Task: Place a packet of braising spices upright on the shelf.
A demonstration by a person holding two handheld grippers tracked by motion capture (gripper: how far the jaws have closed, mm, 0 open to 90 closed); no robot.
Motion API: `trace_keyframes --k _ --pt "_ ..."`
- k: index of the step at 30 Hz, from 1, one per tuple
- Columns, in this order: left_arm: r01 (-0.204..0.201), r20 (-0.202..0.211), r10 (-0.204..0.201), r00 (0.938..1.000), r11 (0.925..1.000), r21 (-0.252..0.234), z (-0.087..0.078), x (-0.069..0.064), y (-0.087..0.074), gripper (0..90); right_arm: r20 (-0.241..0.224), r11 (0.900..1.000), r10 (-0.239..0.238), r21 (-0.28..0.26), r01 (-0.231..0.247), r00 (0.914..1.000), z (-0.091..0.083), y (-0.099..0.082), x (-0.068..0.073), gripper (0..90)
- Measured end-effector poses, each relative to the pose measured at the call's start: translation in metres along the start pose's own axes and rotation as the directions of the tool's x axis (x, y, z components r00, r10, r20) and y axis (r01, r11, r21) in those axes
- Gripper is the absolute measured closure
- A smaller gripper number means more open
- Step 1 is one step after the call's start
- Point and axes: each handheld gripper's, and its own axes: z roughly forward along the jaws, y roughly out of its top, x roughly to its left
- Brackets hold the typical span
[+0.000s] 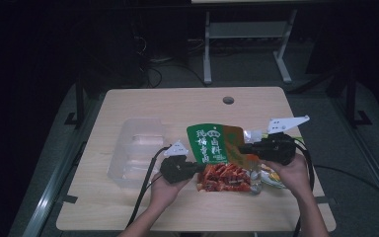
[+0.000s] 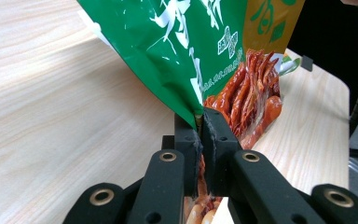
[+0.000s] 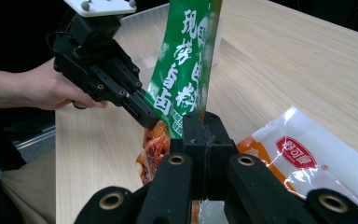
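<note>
Glossy green snack pouch (image 1: 216, 148) upright; left gripper (image 2: 200, 122) and right gripper (image 3: 204, 120) clamped on edges; contents probably sausages.

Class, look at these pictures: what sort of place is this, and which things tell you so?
Probably a lab or workshop set up for recording: a plain wooden table, bare metal stands behind it, and cabled grippers pinching a snack bag.

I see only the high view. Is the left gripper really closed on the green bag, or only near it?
Observer: Closed. In the left gripper view the left gripper pinches the green bag at its edge.
Operator: And the right gripper?
Observer: Also shut on the bag's edge; the right gripper shows it in its own view.
Operator: What lies under my right hand?
Observer: A white packet with a red logo, flat on the table.
</note>
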Motion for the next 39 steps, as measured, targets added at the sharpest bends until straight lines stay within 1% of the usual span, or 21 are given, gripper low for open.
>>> trace_keyframes --k 2,4,5,6,10,11,16,17,19,21,23,24,25,26,27,28,29,33,35,36,39 --pt "0.002 -0.007 -0.002 1.0 1.0 -0.008 0.0 0.0 -0.001 85.5 0.002 1.0 0.005 0.0 -0.005 1.0 0.001 0.0 0.0 89.1" --pt "-0.005 -0.011 0.004 0.9999 0.9998 -0.018 -0.002 0.0 -0.002 86.0 -0.004 0.9997 0.016 0.019 -0.016 0.9999 0.007 -0.002 -0.002 87.1" --pt "-0.026 -0.03 0.026 0.9992 0.9995 -0.015 -0.002 -0.003 -0.003 86.1 -0.011 0.9995 0.017 0.027 -0.017 0.9998 0.011 -0.002 -0.003 87.1" --pt "-0.031 -0.034 0.031 0.9989 0.9995 -0.009 -0.002 -0.003 -0.003 86.2 -0.007 0.9993 0.018 0.033 -0.018 0.9998 0.014 -0.002 -0.003 87.3" --pt "-0.02 -0.03 0.019 0.9994 0.9997 -0.015 -0.002 -0.001 -0.005 86.3 -0.012 0.999 0.022 0.04 -0.021 0.9997 0.019 -0.002 -0.002 87.0" --pt "-0.021 -0.029 0.021 0.9994 0.9996 -0.017 -0.002 -0.001 -0.005 86.3 -0.027 0.999 0.032 0.032 -0.031 0.9991 0.021 -0.003 -0.002 85.4" --pt "-0.033 -0.03 0.033 0.999 0.9993 -0.017 -0.003 -0.002 -0.006 86.7 -0.035 0.9975 0.049 0.053 -0.047 0.9982 0.028 -0.004 -0.005 84.8" --pt "-0.037 -0.03 0.036 0.9989 0.9992 -0.013 -0.003 -0.003 -0.006 86.6 -0.039 0.9965 0.055 0.064 -0.053 0.9977 0.031 -0.004 -0.005 85.8" --pt "-0.038 -0.028 0.038 0.9989 0.9992 -0.014 -0.005 -0.003 -0.007 86.1 -0.022 0.9969 0.044 0.066 -0.042 0.9988 0.031 -0.003 -0.003 88.5" --pt "-0.037 -0.029 0.036 0.9989 0.9993 -0.01 -0.007 -0.003 -0.007 85.3 -0.03 0.9966 0.049 0.068 -0.046 0.9984 0.031 -0.003 -0.002 88.8" --pt "-0.031 -0.041 0.031 0.9987 0.9994 -0.015 -0.01 -0.006 -0.009 81.4 -0.036 0.9971 0.043 0.064 -0.041 0.9984 0.03 -0.002 -0.001 89.3" --pt "-0.041 -0.047 0.04 0.9981 0.9991 -0.011 -0.012 -0.007 -0.009 78.0 -0.044 0.9974 0.044 0.058 -0.041 0.9981 0.029 -0.002 0.0 89.3" --pt "-0.067 -0.062 0.067 0.9958 0.9977 -0.005 -0.017 -0.013 -0.01 72.3 -0.06 0.9979 0.046 0.049 -0.043 0.9971 0.028 -0.001 0.002 89.5" --pt "-0.067 -0.062 0.067 0.9958 0.9977 -0.005 -0.017 -0.013 -0.01 69.9 -0.06 0.9979 0.046 0.049 -0.043 0.9971 0.028 -0.001 0.002 89.5" --pt "-0.083 -0.072 0.082 0.9941 0.9965 -0.011 -0.023 -0.017 -0.011 66.6 -0.078 0.9986 0.041 0.037 -0.038 0.9961 0.027 0.001 0.005 89.5" --pt "-0.083 -0.072 0.082 0.9941 0.9965 -0.011 -0.023 -0.017 -0.011 63.9 -0.078 0.9986 0.041 0.037 -0.038 0.9961 0.027 0.001 0.005 89.5" --pt "-0.081 -0.071 0.08 0.9942 0.9967 -0.011 -0.026 -0.019 -0.012 60.0 -0.089 0.999 0.034 0.032 -0.031 0.9955 0.026 0.004 0.009 89.6" --pt "-0.073 -0.077 0.072 0.9944 0.9972 -0.012 -0.04 -0.021 -0.021 50.6 -0.095 0.9998 0.006 0.019 -0.005 0.9954 0.026 0.012 0.019 89.6" --pt "-0.072 -0.073 0.07 0.9949 0.9971 -0.026 -0.047 -0.022 -0.024 49.2 -0.089 0.9997 -0.014 0.021 0.016 0.9959 0.026 0.017 0.025 89.6" --pt "-0.072 -0.073 0.07 0.9949 0.9971 -0.026 -0.047 -0.022 -0.024 49.0 -0.089 0.9997 -0.014 0.021 0.016 0.9959 0.026 0.017 0.025 89.6" --pt "-0.094 -0.075 0.092 0.993 0.9954 -0.021 -0.057 -0.021 -0.03 47.3 -0.076 0.9989 -0.037 0.028 0.039 0.9965 0.027 0.025 0.033 89.7"
